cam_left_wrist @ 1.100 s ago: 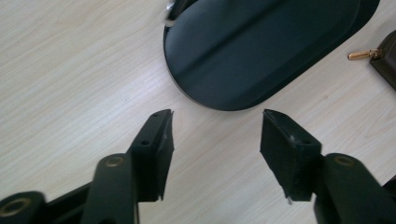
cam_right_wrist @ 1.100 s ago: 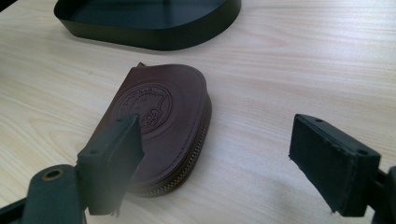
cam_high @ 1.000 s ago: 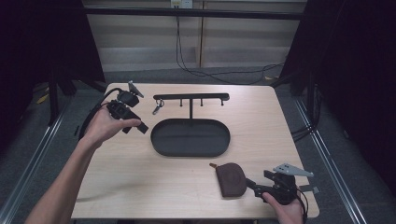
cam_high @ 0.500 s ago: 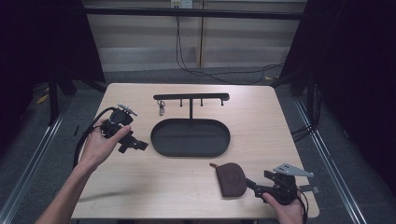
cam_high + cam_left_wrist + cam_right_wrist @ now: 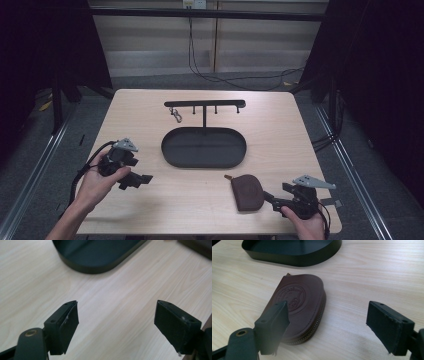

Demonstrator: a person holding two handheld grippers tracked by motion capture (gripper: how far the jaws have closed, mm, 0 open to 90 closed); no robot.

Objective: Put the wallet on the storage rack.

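Observation:
A brown leather pouch (image 5: pixel 248 191) with an embossed emblem lies flat on the wooden table (image 5: pixel 150 110), near its front right. My right gripper (image 5: pixel 276 194) is just to the right of it, open, held low. In the right gripper view the pouch (image 5: pixel 299 310) lies ahead of the open right gripper (image 5: pixel 327 306), the left jaw over its near edge and nothing gripped. My left gripper (image 5: pixel 136 181) hovers open at the front left. The left gripper view shows the left gripper (image 5: pixel 116 307) above bare wood.
A black oval tray (image 5: pixel 172 157) sits mid-table, its rim also visible in the gripper views (image 5: pixel 82 267) (image 5: pixel 297 261). Behind it stands a black T-shaped hook rack (image 5: pixel 205 104) with a small metal clip (image 5: pixel 176 116) hanging at its left end.
My left gripper has drawn back from the rack's left end toward the table's front left. The right gripper and the pouch have stayed put.

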